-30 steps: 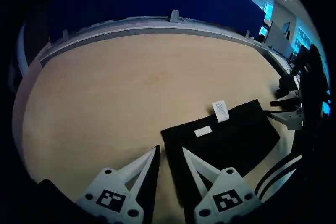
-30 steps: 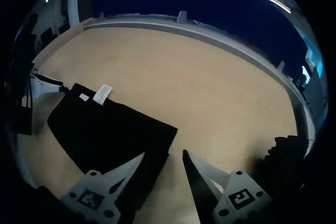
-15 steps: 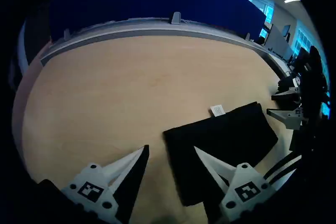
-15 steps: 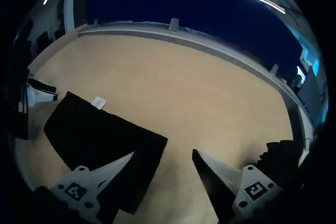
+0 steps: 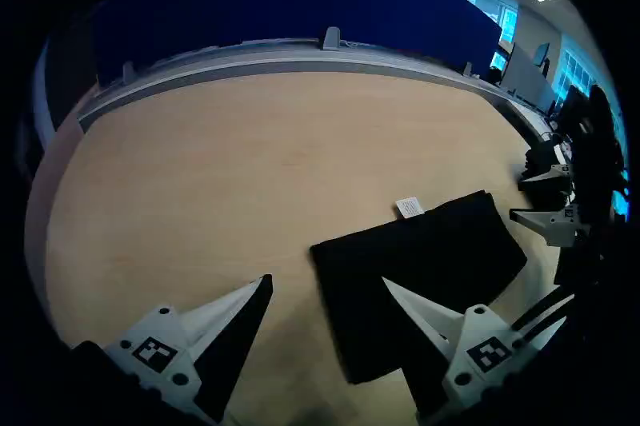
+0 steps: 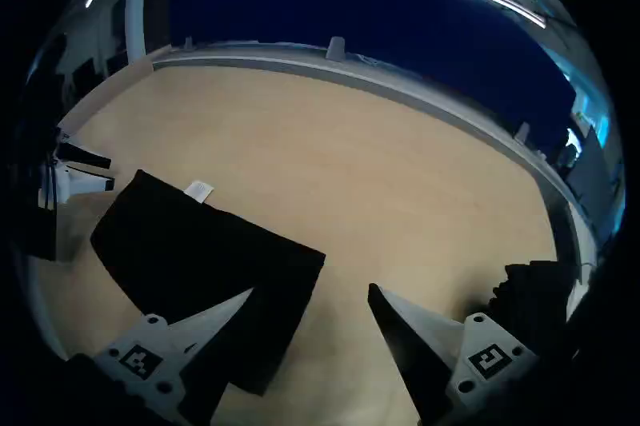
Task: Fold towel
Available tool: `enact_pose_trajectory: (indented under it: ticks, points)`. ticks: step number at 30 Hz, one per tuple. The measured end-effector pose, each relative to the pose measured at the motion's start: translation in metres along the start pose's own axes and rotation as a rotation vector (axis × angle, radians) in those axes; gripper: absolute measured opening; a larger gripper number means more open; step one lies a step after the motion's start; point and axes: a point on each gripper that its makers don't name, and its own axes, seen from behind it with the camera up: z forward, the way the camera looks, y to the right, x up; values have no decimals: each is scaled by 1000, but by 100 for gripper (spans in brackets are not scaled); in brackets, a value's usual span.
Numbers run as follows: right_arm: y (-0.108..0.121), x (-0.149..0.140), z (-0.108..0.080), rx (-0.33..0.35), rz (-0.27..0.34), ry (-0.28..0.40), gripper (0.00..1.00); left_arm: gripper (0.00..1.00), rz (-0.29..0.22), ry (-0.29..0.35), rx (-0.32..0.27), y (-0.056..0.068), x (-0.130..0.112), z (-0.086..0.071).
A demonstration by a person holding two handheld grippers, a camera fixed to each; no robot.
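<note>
Towel (image 5: 416, 266), black and folded flat, lies on the wooden table (image 5: 240, 154) in the left gripper view. There we log the left gripper (image 5: 326, 280) spread wide, holding nothing, with one finger overlapping the towel's near edge. In the right gripper view we log the right gripper (image 6: 310, 288) equally wide and empty, one finger over the towel's near corner, and a white tag (image 6: 198, 189) at the towel's far edge.

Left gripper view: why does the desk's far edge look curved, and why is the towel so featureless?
Left gripper view: the fisheye lens bows the desk edge; the black towel is underexposed, texture lost. Right gripper view: the same.
</note>
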Motion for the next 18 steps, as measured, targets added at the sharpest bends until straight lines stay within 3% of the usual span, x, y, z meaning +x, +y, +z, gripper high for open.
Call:
enact_pose_trajectory:
  ticks: [18]
  points:
    - [-8, -34, -36, -5, 33, -6, 100, 91, -13, -7, 24, 0, -32, -32]
